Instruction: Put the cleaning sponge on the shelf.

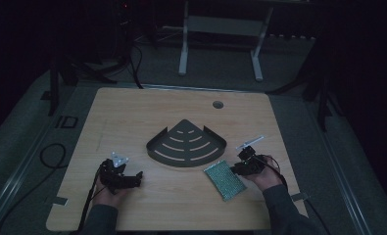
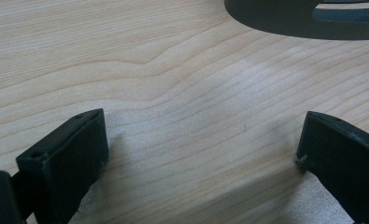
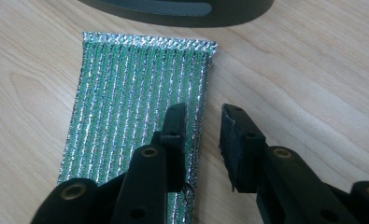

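Observation:
A dark, fan-shaped slotted tray (image 1: 186,144) lies in the middle of the wooden table (image 1: 147,107). A green and silver ribbed scrub pad (image 1: 224,179) lies flat just in front of the tray's right end. My right gripper (image 1: 236,169) is at the pad's right side. In the right gripper view the right gripper (image 3: 203,113) is slightly open, one jaw over the pad (image 3: 135,102) near its right edge and the other over bare wood. My left gripper (image 1: 136,177) rests at the front left. The left gripper (image 2: 203,123) stands wide open over bare wood, the tray's rim (image 2: 294,21) ahead.
A round cable hole (image 1: 218,104) sits near the table's far edge. A white desk frame (image 1: 220,34) stands on the floor beyond. Cables (image 1: 51,156) lie on the floor at the left. The room around the table is dark.

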The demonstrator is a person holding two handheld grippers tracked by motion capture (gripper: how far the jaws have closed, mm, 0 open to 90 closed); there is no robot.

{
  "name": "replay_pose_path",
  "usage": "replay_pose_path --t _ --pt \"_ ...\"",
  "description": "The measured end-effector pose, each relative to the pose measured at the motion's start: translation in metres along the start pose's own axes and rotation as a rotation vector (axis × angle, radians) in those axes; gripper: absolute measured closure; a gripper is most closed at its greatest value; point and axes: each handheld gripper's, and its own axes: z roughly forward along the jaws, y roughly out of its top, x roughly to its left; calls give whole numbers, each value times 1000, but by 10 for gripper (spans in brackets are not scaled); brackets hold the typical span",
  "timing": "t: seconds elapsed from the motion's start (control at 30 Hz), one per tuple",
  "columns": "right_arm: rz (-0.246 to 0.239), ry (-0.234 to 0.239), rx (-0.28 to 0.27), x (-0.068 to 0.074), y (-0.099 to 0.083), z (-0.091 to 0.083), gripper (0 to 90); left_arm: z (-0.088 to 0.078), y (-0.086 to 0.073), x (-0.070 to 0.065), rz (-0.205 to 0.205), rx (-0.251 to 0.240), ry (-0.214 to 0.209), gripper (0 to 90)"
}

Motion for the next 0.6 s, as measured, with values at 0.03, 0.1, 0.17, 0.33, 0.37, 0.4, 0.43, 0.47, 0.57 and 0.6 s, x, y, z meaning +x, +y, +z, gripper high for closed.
replay_pose_path --t 0.03,0.1,0.17,0.33,0.37,0.4,0.43,0.47,0.57,0.6 --pt "4 6 4 0 0 0 705 0 0 0 0 0 0 22" --pt "9 13 21 -1 2 1 704 0 0 0 0 0 0 22" --pt "13 22 43 -2 3 2 705 0 0 0 0 0 0 22" --pt "18 50 86 -4 9 2 705 0 0 0 0 0 0 22" --pt "13 50 94 -5 10 2 705 0 0 0 0 0 0 22" --pt "10 49 104 -5 11 2 705 0 0 0 0 0 0 22" --pt "6 52 112 -5 12 3 706 0 0 0 0 0 0 22" --pt "5 58 121 -6 13 3 706 0 0 0 0 0 0 22" --pt "5 68 155 -7 16 5 710 0 0 0 -1 0 0 23" --pt "2 76 167 -8 17 6 711 0 0 0 0 0 0 22"
